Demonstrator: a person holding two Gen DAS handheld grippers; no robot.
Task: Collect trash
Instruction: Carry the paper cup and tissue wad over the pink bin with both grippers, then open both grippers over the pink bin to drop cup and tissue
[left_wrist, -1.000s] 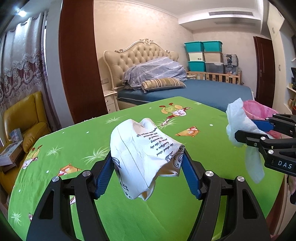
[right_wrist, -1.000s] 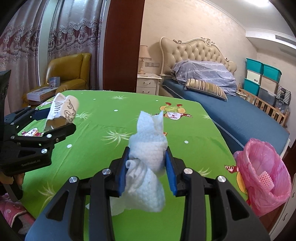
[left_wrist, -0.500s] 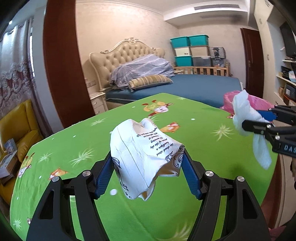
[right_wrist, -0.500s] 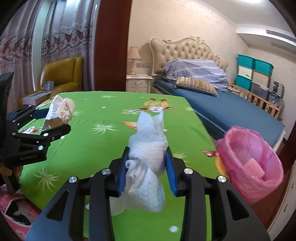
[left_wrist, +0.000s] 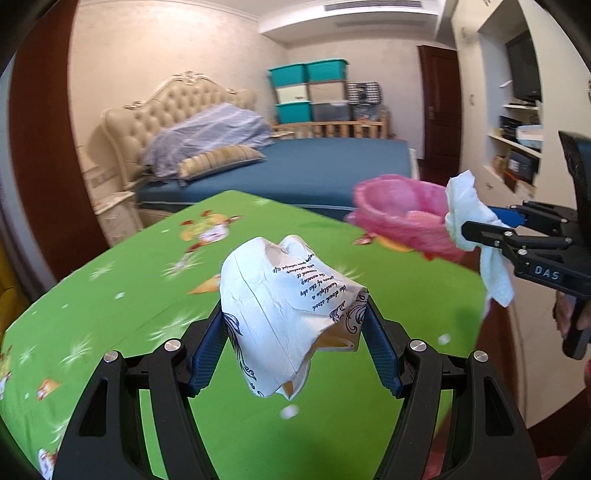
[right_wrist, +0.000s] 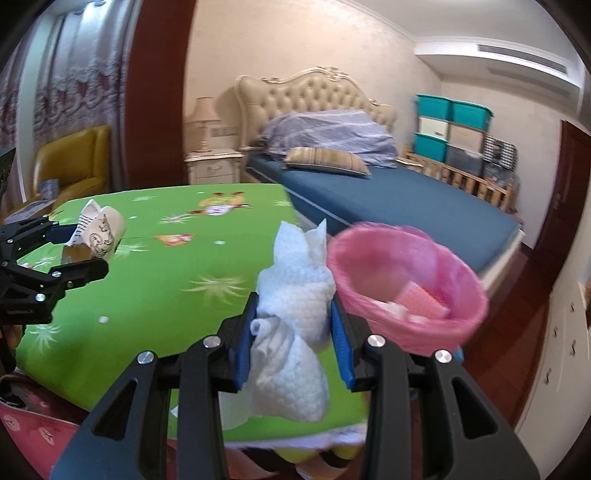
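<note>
Over a table draped in a bright green cartoon-print cloth: left gripper pinching a crumpled paper cup, white with dark script and scrollwork, blue pads pressed into both sides, cup hanging clear above the cloth. Right gripper clamped on a wad of white paper towel, one tuft poking up past the fingertips, a loose tail drooping below. Just beyond that wad and to its right, off the table's edge, a small bin lined with a pink plastic bag, mouth open, bits of white and pink trash already inside. From the left wrist view, same pink bag past the far right corner of the cloth, towel overlapping it in the frame. Scattered white specks and starburst shapes printed on the green. Behind the table: a bed with blue sheet, tufted cream headboard, striped pillow and rumpled bedding; a nightstand with lamp; a yellow armchair by lace curtains; stacked teal and grey storage bins along the far wall; dark wooden door; open shelving at right.
</note>
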